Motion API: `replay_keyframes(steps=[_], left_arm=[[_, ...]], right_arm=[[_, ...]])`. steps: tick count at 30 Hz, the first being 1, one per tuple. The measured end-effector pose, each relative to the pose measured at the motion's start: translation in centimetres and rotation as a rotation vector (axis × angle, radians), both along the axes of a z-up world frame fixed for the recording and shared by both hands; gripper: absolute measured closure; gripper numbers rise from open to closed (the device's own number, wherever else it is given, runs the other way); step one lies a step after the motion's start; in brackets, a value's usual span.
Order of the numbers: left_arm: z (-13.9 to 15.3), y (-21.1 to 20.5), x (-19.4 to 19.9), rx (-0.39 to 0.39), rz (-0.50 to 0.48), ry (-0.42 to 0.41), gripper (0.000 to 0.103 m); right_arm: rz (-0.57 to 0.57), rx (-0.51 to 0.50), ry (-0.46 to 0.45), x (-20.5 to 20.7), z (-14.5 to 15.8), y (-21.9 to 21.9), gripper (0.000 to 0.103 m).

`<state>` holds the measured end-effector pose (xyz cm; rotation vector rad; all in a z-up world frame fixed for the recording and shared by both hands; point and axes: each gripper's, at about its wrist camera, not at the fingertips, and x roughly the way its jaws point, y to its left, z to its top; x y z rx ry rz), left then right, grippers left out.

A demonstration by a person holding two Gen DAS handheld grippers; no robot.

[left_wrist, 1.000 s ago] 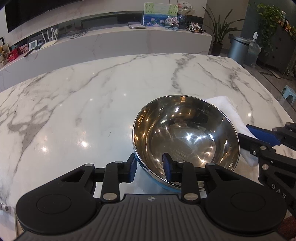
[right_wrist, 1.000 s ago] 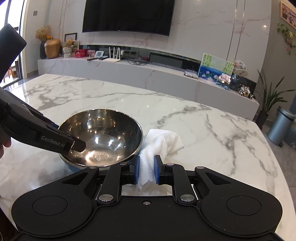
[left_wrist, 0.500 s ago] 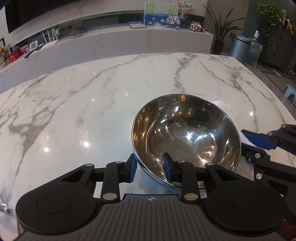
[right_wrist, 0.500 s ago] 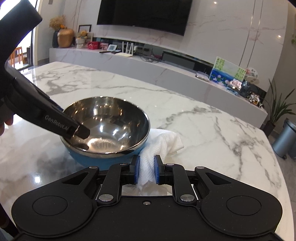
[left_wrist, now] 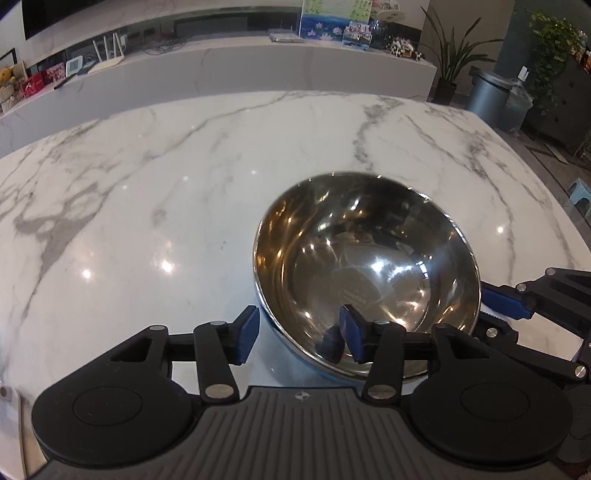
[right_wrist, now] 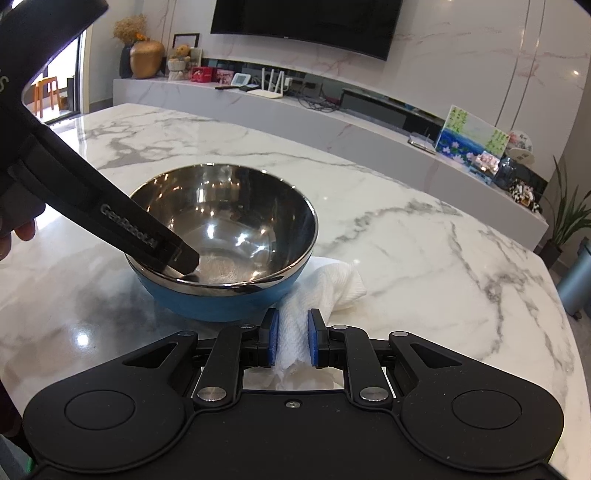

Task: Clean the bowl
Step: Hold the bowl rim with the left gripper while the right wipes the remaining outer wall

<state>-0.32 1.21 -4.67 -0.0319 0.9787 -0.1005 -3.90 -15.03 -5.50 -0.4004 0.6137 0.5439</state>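
Nearest us, our right hand-held gripper point(right_wrist: 291, 341) is clamped on a white paper towel point(right_wrist: 325, 286) lying on the surface point(right_wrist: 424, 236) just beside the bowl point(right_wrist: 221, 236). Our left hand-held gripper point(left_wrist: 297, 334) straddles the bowl's near rim, jaws opening, pads off the rim. The bowl, steel inside, blue outside, sits upright. Beyond, a TV point(right_wrist: 306, 26) on the wall.
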Motion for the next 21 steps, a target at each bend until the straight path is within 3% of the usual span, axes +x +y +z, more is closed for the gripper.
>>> replay_keyframes(steps=[12, 21], left_arm=[[0.3, -0.3, 0.5, 0.054, -0.049, -0.027, 0.071], [0.4, -0.7, 0.9, 0.072, -0.058, -0.053, 0.078]], right_arm=[[-0.008, 0.006, -0.012, 0.0, 0.4, -0.2, 0.088], [-0.05, 0.08, -0.098, -0.2, 2.4, -1.7, 0.088]])
